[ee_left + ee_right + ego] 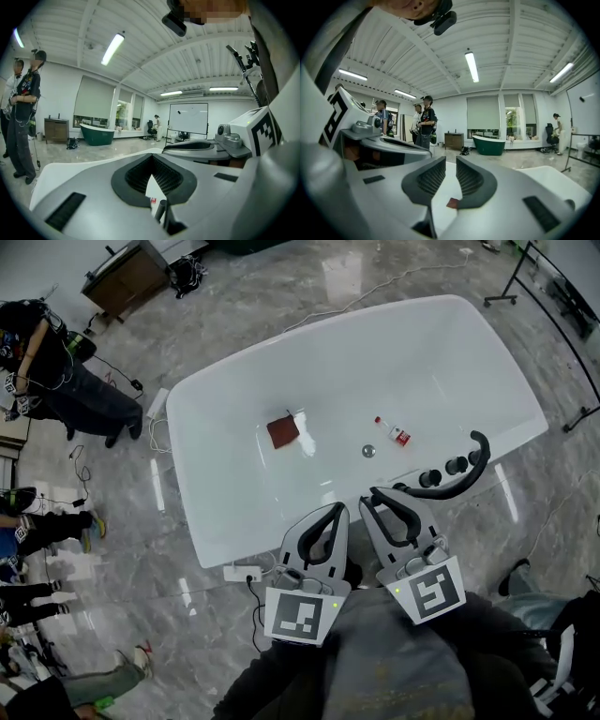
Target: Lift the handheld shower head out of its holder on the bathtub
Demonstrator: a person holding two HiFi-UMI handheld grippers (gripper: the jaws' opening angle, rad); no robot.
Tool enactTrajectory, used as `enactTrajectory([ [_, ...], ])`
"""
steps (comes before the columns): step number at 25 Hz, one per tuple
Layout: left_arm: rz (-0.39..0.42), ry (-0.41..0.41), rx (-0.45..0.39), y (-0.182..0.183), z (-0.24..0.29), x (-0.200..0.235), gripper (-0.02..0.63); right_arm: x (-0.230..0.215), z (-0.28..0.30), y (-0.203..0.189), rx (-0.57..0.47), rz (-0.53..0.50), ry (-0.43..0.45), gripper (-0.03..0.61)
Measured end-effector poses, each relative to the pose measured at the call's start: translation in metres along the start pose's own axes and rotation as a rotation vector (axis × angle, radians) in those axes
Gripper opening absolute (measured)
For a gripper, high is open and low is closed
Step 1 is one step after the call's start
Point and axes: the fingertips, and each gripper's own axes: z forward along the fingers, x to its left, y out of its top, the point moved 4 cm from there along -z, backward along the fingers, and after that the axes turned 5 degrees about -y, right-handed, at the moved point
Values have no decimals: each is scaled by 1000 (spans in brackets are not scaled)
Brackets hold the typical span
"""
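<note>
Handheld shower head [472,468] is seen at the lower right of the head view, a black curved piece lying along the near rim of the white bathtub [422,343], just beside a row of dark knobs [429,479]. Its holder cannot be made out from above.

Neither gripper is touching it. The right gripper [375,498] is held over the rim just left of the knobs. Its jaws are parted by only a narrow slot with nothing in it, as its own view shows. The left gripper [336,512] is carried beside it, further left, with its tips brought together and nothing held. On the tub floor, near the middle of the frame, a brown pad [283,431] and a small bottle [395,433] are lying well apart from the shower head.

The lift is judged not yet begun: the handle has first to be reached and gripped. Several faults can be foreseen:
- If the slot is not widened, the handle would be pushed rather than taken, and the head could be tipped off the rim into the tub.
- If the approach is made from the left, the knobs may be struck first.
- The handle is curved and looks glossy, so a grip placed off its middle may let it swing or slip once it is lifted.
</note>
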Motion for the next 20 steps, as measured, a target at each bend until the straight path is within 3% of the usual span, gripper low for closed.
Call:
enactTrajectory([
  [10, -24, 67, 12, -17, -3, 11, 2, -1, 15, -13, 0, 6, 50, 87],
  [20, -10, 88, 37, -73, 11, 3, 2, -8, 15, -74, -13, -11, 62, 135],
])
